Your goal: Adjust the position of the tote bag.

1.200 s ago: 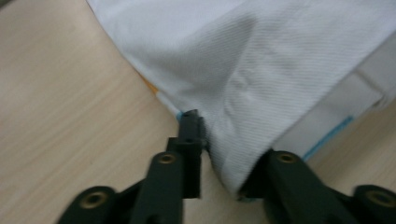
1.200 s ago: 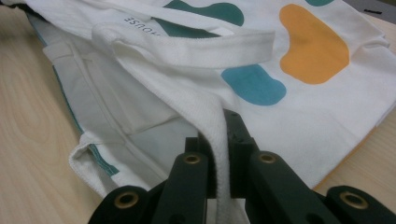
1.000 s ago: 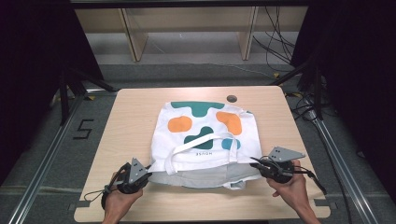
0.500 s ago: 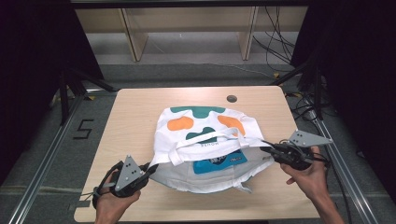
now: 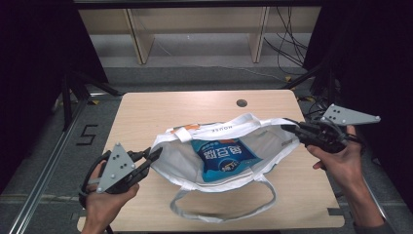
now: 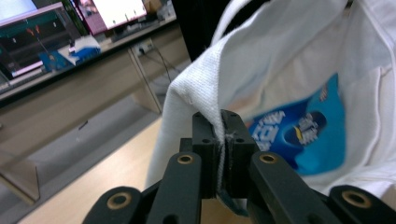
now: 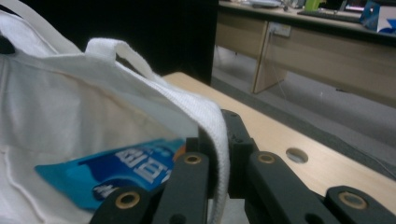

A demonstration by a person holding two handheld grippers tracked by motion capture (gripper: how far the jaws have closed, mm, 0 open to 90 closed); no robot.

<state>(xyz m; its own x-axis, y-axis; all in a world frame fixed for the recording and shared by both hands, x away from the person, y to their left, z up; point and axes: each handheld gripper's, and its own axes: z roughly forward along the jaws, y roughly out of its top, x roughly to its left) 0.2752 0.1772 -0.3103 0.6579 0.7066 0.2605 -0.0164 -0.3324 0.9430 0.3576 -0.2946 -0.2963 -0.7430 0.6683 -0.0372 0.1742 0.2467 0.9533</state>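
A white tote bag (image 5: 272,139) hangs lifted above the table, its mouth held wide between my two grippers. Inside it lies a blue snack packet (image 5: 221,157) with white lettering, also seen as the blue packet (image 6: 303,135) and the blue packet (image 7: 107,177). My left gripper (image 5: 157,155) is shut on the bag's left rim (image 6: 205,88). My right gripper (image 5: 288,128) is shut on the right rim (image 7: 205,112). One white handle (image 5: 221,209) dangles in a loop toward the table's near edge.
The wooden table (image 5: 146,112) has a round cable hole (image 5: 241,103) near its far edge. Cables (image 5: 292,58) lie on the floor beyond, in front of a wooden desk frame (image 5: 195,24). Metal rails (image 5: 44,165) flank the table.
Both grippers have risen and moved apart, lifting the bag's rim off the table and opening its mouth. The blue packet inside has come into sight.
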